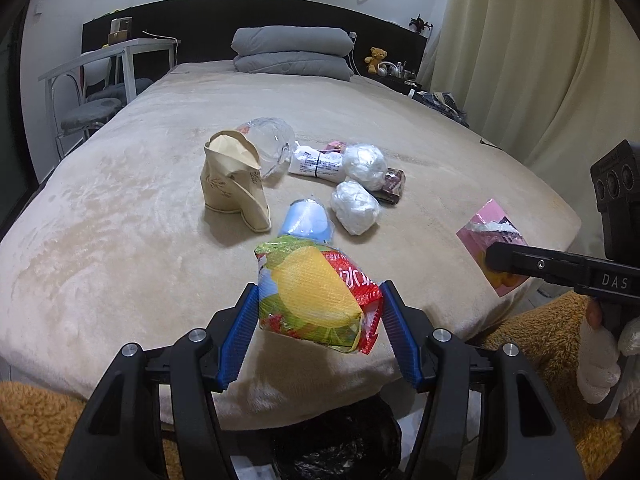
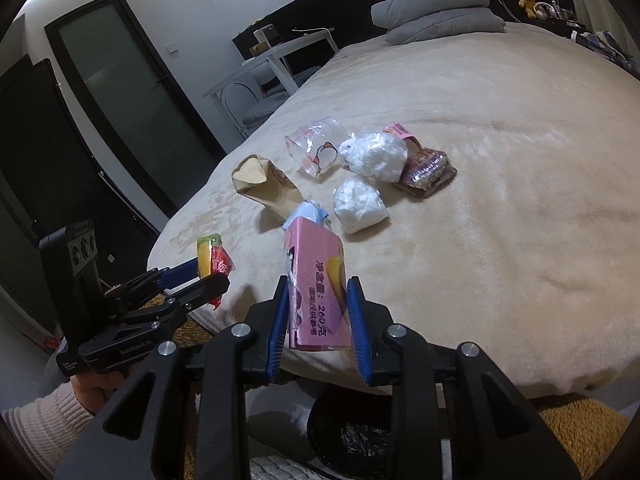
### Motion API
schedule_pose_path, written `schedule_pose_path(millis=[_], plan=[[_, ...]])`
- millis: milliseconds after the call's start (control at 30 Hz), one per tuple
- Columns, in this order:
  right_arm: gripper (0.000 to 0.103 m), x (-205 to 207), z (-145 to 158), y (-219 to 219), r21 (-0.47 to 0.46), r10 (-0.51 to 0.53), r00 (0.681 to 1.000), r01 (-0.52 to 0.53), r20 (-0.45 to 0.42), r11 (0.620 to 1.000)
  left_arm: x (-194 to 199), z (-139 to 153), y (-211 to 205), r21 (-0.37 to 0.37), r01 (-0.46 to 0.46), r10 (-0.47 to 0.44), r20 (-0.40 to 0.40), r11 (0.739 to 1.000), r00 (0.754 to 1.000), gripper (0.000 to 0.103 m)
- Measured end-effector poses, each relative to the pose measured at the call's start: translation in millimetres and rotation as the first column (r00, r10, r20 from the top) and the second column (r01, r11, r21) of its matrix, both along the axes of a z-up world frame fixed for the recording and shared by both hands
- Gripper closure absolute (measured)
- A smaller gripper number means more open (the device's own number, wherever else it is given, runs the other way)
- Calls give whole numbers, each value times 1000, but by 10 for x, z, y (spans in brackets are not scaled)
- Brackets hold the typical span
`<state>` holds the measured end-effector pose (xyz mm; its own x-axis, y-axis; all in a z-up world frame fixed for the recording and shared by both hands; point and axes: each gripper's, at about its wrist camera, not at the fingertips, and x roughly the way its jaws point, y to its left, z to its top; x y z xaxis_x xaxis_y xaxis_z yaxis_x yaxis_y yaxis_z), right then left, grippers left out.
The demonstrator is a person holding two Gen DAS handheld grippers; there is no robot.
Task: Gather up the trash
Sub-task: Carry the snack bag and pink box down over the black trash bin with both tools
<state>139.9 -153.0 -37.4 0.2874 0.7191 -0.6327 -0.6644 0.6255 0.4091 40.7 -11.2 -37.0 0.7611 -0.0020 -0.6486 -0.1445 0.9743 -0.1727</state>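
My left gripper (image 1: 318, 304) is shut on a yellow, green and red snack wrapper (image 1: 312, 296), held above the near edge of the bed; it also shows in the right wrist view (image 2: 214, 262). My right gripper (image 2: 318, 308) is shut on a pink carton (image 2: 316, 292), seen at the right in the left wrist view (image 1: 490, 240). On the bed lie a beige paper bag (image 1: 234, 182), a clear plastic cup (image 1: 272, 144), a white packet (image 1: 316, 164), two white plastic balls (image 1: 354, 208), a dark wrapper (image 1: 394, 186) and a blue item (image 1: 306, 220).
A black-lined trash bin (image 2: 352, 428) stands on the floor below both grippers, at the foot of the bed (image 1: 120, 220). Grey pillows (image 1: 292, 54) lie at the headboard. A white table with chairs (image 1: 104, 76) stands left of the bed. Curtains (image 1: 532, 60) hang at the right.
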Motion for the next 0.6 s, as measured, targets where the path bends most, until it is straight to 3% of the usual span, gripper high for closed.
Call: schedule_pose_path(millis=[133,300,600], plan=[[73,-144,-103,-125,-34,-18,1000,17,-23,999,-104,-90,-125,-27,12,-13,-25,1000,1000,43],[73,-271,-294,-271,-60,-33,993,27,-114,998,-237,-215,-243,-83,21,-26,-63,996,998,43],[73,-532,-624,-334,-179,-57,970,14,-236,984,-378,-566,-510,-197,45,-84,-198,979,977,43]])
